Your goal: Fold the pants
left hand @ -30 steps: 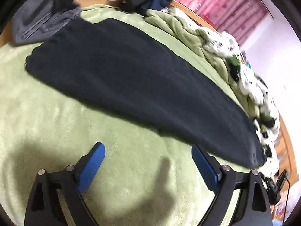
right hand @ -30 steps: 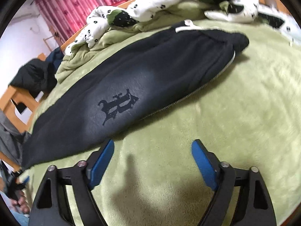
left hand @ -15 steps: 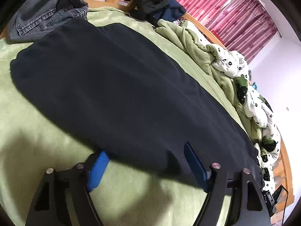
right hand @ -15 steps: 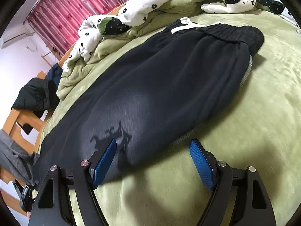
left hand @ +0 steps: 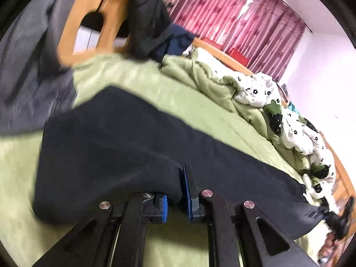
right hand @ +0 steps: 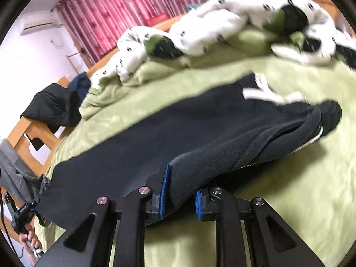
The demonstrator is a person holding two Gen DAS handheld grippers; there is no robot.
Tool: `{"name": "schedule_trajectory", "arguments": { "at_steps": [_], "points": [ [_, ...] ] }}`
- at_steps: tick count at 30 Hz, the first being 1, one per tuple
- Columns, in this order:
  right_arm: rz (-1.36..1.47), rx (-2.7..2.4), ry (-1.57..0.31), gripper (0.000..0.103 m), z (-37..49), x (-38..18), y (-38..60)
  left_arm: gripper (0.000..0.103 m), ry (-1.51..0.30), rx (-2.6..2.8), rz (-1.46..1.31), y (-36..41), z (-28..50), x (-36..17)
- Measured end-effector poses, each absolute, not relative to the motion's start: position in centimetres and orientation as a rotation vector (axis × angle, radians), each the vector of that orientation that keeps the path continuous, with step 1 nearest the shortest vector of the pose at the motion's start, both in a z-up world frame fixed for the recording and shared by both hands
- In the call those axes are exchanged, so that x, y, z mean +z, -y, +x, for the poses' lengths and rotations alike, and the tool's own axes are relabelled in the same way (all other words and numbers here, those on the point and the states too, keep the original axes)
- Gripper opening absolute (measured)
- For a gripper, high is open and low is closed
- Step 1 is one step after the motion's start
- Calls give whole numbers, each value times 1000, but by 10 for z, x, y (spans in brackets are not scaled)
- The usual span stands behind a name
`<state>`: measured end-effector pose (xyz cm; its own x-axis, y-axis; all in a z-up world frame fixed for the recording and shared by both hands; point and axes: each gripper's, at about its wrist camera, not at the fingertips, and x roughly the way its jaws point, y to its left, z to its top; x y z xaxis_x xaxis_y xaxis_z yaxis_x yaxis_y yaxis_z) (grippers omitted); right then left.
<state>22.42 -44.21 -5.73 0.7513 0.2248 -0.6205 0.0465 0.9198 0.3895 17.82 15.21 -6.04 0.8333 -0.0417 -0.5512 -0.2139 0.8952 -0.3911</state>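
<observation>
Dark navy sweatpants [left hand: 124,138] lie lengthwise on a green blanket [left hand: 138,75], folded leg over leg. My left gripper [left hand: 175,191] is shut on the near edge of the pants toward the leg end and lifts it a little. My right gripper [right hand: 180,191] is shut on the near edge of the pants [right hand: 200,129] closer to the waistband [right hand: 320,115], where a white drawstring [right hand: 267,93] shows. The cloth bunches between the blue pads [right hand: 165,184] of both grippers.
A crumpled white and green patterned duvet [right hand: 200,29] lies along the far side of the bed. Grey jeans [left hand: 24,82] and dark clothes [left hand: 151,31] hang over the wooden bed frame [left hand: 89,22]. Red curtains [left hand: 240,22] hang behind.
Both grippers moved forward onto the near edge of the pants and closed on it. The pinched edge now rises off the blanket.
</observation>
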Motion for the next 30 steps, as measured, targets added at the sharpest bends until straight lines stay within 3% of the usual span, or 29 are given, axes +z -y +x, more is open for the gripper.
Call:
{"name": "schedule_trajectory", "arguments": {
  "at_steps": [9, 18, 20, 22, 23, 25, 28, 30],
  "points": [
    [262, 92, -717, 20, 304, -51, 425, 12, -541, 172, -259, -133, 262, -49],
    [245, -13, -834, 20, 408, -105, 415, 12, -666, 273, -195, -122, 355, -94],
    [235, -49, -890, 20, 422, -121, 413, 19, -713, 282, -207, -122, 364, -100],
    [197, -67, -904, 28, 422, -124, 408, 37, -753, 265, -193, -120, 367, -102],
    [174, -72, -905, 31, 416, -121, 405, 41, -758, 250, -180, -117, 362, -99],
    [153, -68, -898, 51, 400, -113, 401, 56, -751, 220, -148, -108, 346, -89],
    [133, -58, -864, 59, 357, -94, 397, 75, -728, 182, -131, -98, 310, -74],
    [128, -43, -850, 64, 322, -83, 398, 75, -708, 156, -172, -93, 281, -68]
  ]
}}
